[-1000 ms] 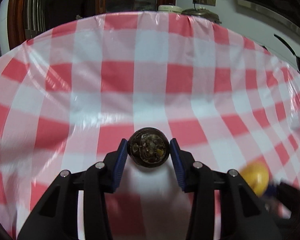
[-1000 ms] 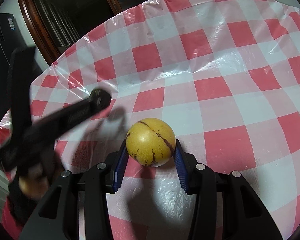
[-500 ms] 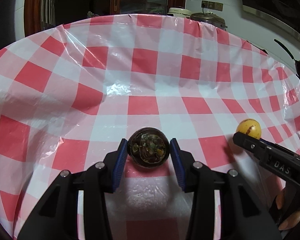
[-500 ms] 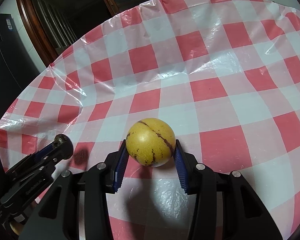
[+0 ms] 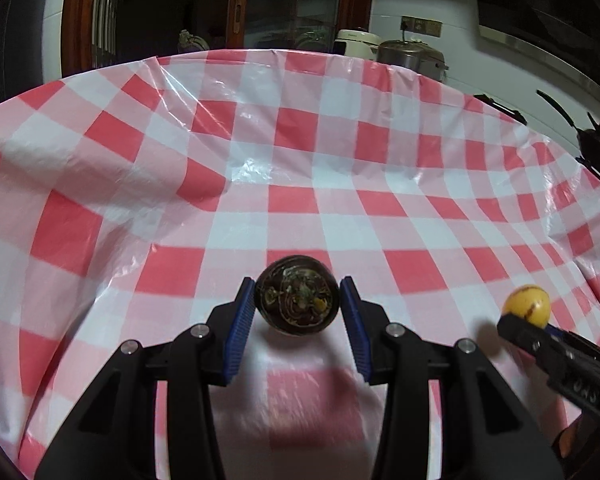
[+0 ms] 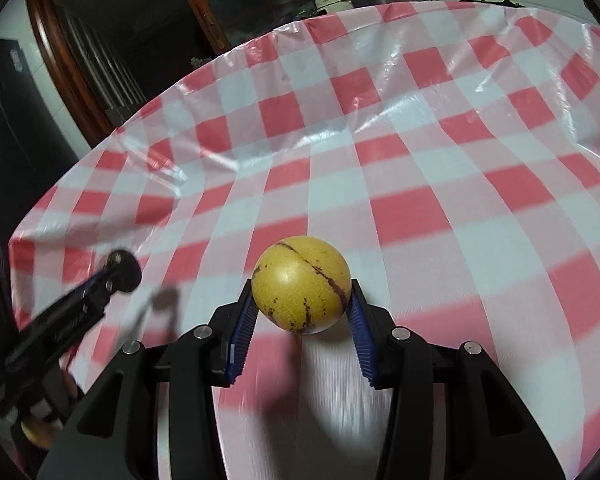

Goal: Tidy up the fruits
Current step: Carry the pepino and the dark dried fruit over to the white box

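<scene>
My left gripper [image 5: 298, 306] is shut on a dark brown round fruit [image 5: 298, 294], held just above the red-and-white checked tablecloth [image 5: 300, 168]. My right gripper [image 6: 300, 304] is shut on a yellow round fruit [image 6: 300, 282] with brown streaks. In the left wrist view the yellow fruit [image 5: 527, 310] and the right gripper's black body show at the far right. In the right wrist view the dark fruit [image 6: 123, 272] shows at the left, at the tip of the left gripper's black body. Both fruits hang over the cloth.
The cloth [image 6: 420, 152] is wrinkled plastic that drapes over the round table's edge. Behind the table stand a white rice cooker [image 5: 358, 42], a metal pot [image 5: 414, 56] and a dark wooden door frame [image 5: 74, 20]. A black pan [image 5: 598, 146] sits at the right.
Both grippers keep their fruits. The left wrist view has tilted up and settled. In the right wrist view the left gripper has swung lower and left, and the table looks farther off.
</scene>
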`<state>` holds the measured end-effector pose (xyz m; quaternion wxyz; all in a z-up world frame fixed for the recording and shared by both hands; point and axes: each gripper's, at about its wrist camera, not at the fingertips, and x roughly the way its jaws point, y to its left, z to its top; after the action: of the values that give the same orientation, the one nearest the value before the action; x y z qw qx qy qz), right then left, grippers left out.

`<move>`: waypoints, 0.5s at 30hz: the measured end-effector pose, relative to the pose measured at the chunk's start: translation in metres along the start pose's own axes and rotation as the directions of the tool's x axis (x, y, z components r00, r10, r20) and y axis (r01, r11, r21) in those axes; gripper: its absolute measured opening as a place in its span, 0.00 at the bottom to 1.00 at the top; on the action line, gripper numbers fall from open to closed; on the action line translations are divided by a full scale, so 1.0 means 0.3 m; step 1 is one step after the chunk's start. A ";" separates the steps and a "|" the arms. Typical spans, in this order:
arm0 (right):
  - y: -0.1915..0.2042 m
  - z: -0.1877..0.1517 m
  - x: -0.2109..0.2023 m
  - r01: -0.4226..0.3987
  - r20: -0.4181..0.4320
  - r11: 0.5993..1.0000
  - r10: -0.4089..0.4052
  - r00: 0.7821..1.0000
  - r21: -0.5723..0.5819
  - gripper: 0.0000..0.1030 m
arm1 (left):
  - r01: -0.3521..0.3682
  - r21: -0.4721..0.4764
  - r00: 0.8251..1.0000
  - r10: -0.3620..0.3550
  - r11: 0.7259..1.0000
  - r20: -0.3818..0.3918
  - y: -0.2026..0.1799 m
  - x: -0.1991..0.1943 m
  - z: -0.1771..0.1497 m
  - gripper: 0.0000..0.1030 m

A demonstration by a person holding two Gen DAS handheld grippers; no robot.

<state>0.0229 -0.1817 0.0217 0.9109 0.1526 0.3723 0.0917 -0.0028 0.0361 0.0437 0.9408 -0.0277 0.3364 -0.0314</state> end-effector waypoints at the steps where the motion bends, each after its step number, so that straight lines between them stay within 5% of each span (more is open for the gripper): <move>1: 0.007 -0.025 -0.033 0.002 -0.006 1.000 -0.003 1.000 -0.016 0.43 | 0.002 0.012 1.000 -0.002 1.000 0.002 -0.013 -0.018 -0.015 0.42; 10: -0.051 -0.173 -0.323 0.075 0.009 0.994 -0.074 0.997 -0.085 0.43 | 0.102 0.113 0.995 -0.104 0.988 0.011 -0.203 -0.191 -0.135 0.42; 15: -0.149 -0.268 -0.491 0.136 0.037 0.988 -0.133 0.990 -0.073 0.43 | 0.183 0.228 0.983 -0.185 0.956 -0.011 -0.393 -0.264 -0.203 0.42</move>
<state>-0.1356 -0.2480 0.0477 0.9259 0.0940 0.3636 0.0417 -0.1074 -0.0771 0.0554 0.9325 0.0492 0.3216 -0.1570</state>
